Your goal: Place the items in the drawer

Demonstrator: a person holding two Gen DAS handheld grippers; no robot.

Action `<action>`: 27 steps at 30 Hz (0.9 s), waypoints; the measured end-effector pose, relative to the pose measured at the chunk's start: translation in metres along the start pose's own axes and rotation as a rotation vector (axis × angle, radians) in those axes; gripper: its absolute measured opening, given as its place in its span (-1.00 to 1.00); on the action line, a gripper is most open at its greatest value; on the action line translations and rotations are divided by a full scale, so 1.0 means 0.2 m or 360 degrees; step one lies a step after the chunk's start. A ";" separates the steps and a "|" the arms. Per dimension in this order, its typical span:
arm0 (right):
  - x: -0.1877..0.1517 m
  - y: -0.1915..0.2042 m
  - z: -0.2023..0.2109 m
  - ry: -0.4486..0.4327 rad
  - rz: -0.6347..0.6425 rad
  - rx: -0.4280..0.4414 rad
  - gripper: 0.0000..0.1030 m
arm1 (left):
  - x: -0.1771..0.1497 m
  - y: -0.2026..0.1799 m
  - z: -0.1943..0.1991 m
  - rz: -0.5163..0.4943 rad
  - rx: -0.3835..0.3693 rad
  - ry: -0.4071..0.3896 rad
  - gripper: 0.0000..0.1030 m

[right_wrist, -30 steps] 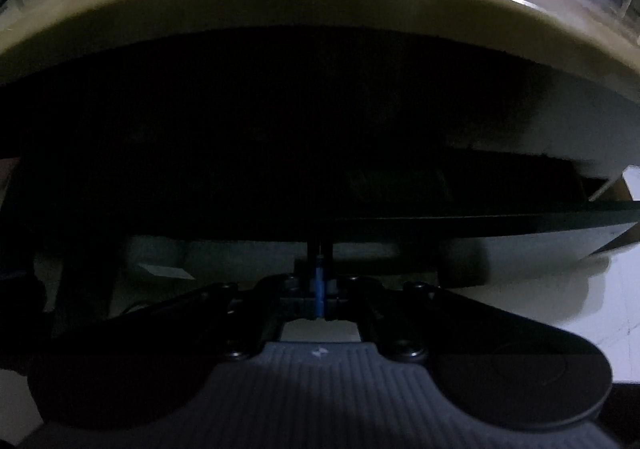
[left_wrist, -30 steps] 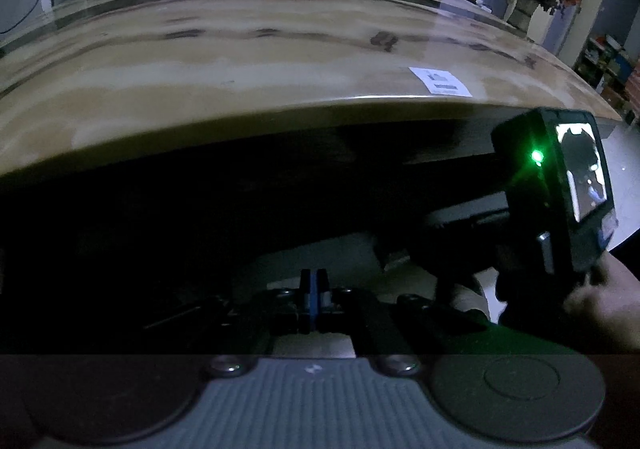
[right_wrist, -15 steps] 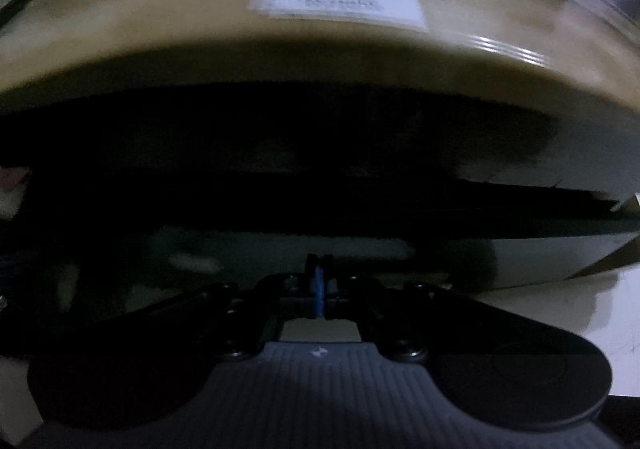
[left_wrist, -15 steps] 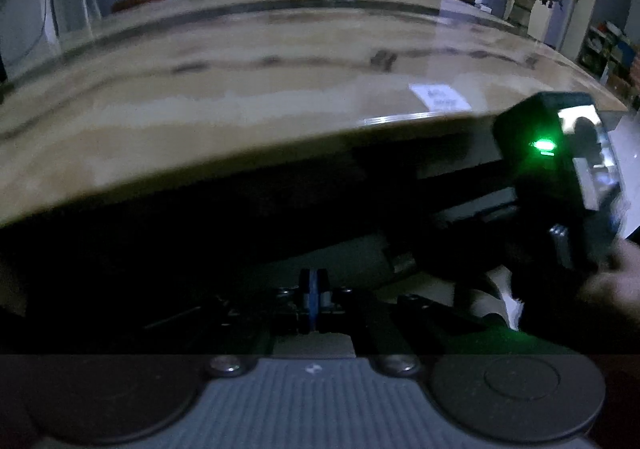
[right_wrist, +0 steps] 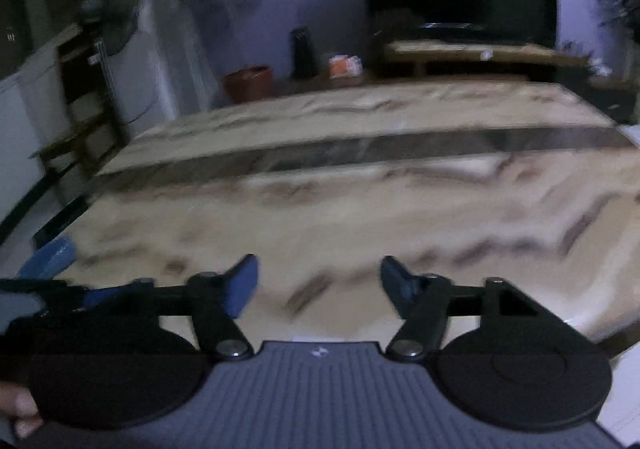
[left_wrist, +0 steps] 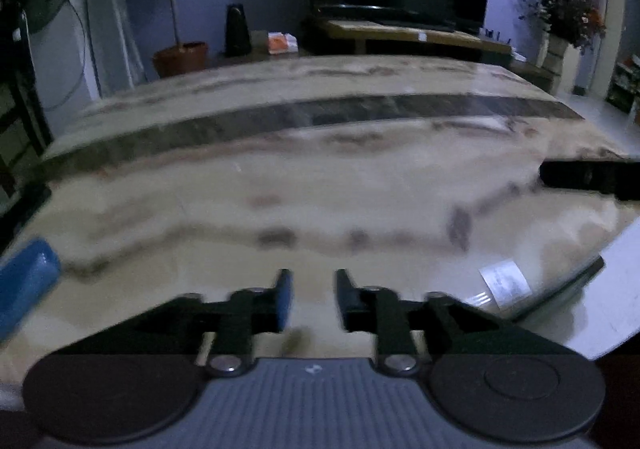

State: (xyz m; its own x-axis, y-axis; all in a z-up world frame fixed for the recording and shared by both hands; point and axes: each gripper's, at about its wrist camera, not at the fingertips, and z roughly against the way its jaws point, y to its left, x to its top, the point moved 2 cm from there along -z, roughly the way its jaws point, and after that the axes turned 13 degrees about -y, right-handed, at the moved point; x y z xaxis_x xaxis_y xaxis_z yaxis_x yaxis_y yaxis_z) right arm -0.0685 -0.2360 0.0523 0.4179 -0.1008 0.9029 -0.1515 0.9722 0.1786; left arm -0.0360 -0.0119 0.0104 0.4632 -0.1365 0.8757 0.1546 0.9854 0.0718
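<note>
Both grippers hang over the table [left_wrist: 320, 185] with nothing between their jaws. The left gripper [left_wrist: 311, 299] shows a clear gap, empty. The right gripper [right_wrist: 318, 285] stands wider, its jaws having just been opening, also empty. The one likely item in view is a blue object [left_wrist: 24, 281] at the table's left edge (too blurred to identify), untouched. No drawer shows in either view, so I judge the placing is not begun: pick up, then stow.
</note>
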 end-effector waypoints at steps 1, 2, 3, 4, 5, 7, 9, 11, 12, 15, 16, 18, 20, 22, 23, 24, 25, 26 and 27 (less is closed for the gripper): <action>0.03 -0.01 -0.04 -0.0001 0.0023 -0.0025 0.41 | 0.03 0.01 -0.03 -0.0031 0.0016 -0.0010 -0.08; 0.05 -0.01 -0.10 0.0011 0.0040 -0.0054 0.57 | 0.06 0.02 -0.07 -0.0052 0.0029 -0.0013 0.06; 0.07 -0.01 -0.17 0.0024 0.0057 -0.0083 0.69 | 0.08 0.03 -0.11 -0.0060 0.0039 -0.0007 0.12; 0.08 -0.03 -0.23 0.0031 0.0039 -0.0091 0.72 | 0.10 0.04 -0.15 -0.0056 0.0048 0.0004 0.18; 0.10 -0.05 -0.29 0.0038 0.0019 -0.0097 0.72 | 0.12 0.06 -0.20 -0.0042 0.0057 0.0019 0.19; 0.11 -0.09 -0.40 0.0044 -0.0018 -0.0111 0.72 | 0.15 0.10 -0.28 -0.0002 0.0074 0.0047 0.21; 0.13 -0.13 -0.55 0.0037 -0.0017 -0.0150 0.72 | 0.18 0.13 -0.37 0.0002 0.0094 0.0060 0.22; 0.13 -0.13 -0.66 -0.0005 0.0003 -0.0207 0.72 | 0.20 0.16 -0.45 -0.0035 0.0131 0.0056 0.22; 0.13 -0.13 -0.71 -0.0033 0.0011 -0.0241 0.72 | 0.21 0.18 -0.48 -0.0036 0.0148 0.0050 0.22; 0.12 -0.18 -0.84 -0.0012 -0.0049 -0.0274 0.74 | 0.22 0.26 -0.56 0.0042 0.0180 0.0055 0.22; 0.12 -0.19 -0.88 -0.0004 -0.0070 -0.0285 0.74 | 0.22 0.29 -0.58 0.0076 0.0186 0.0071 0.22; 0.11 -0.22 -0.96 0.0012 -0.0112 -0.0306 0.74 | 0.22 0.33 -0.65 0.0143 0.0199 0.0108 0.22; 0.10 -0.23 -1.01 0.0019 -0.0113 -0.0285 0.76 | 0.21 0.35 -0.70 0.0185 0.0206 0.0121 0.22; 0.09 -0.22 -1.06 0.0018 -0.0055 -0.0281 0.76 | 0.21 0.34 -0.74 0.0159 0.0206 0.0112 0.22; 0.09 -0.21 -1.07 0.0023 -0.0029 -0.0285 0.76 | 0.21 0.33 -0.75 0.0141 0.0194 0.0108 0.22; 0.09 -0.21 -1.09 0.0027 -0.0003 -0.0289 0.76 | 0.21 0.31 -0.76 0.0129 0.0176 0.0104 0.22; 0.08 -0.21 -1.11 0.0038 -0.0007 -0.0277 0.77 | 0.21 0.30 -0.76 0.0117 0.0158 0.0096 0.22; 0.07 -0.20 -1.11 0.0052 -0.0007 -0.0272 0.77 | 0.21 0.29 -0.77 0.0105 0.0140 0.0085 0.22; 0.06 -0.20 -1.12 0.0065 0.0002 -0.0274 0.78 | 0.21 0.28 -0.77 0.0097 0.0128 0.0076 0.23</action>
State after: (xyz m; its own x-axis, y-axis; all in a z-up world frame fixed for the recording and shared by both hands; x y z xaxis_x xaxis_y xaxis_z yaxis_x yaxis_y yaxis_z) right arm 0.1440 -0.2287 -0.0321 0.4546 -0.0943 0.8857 0.0024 0.9945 0.1047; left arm 0.1275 0.0217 -0.0223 0.5110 -0.0786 0.8560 0.0550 0.9968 0.0587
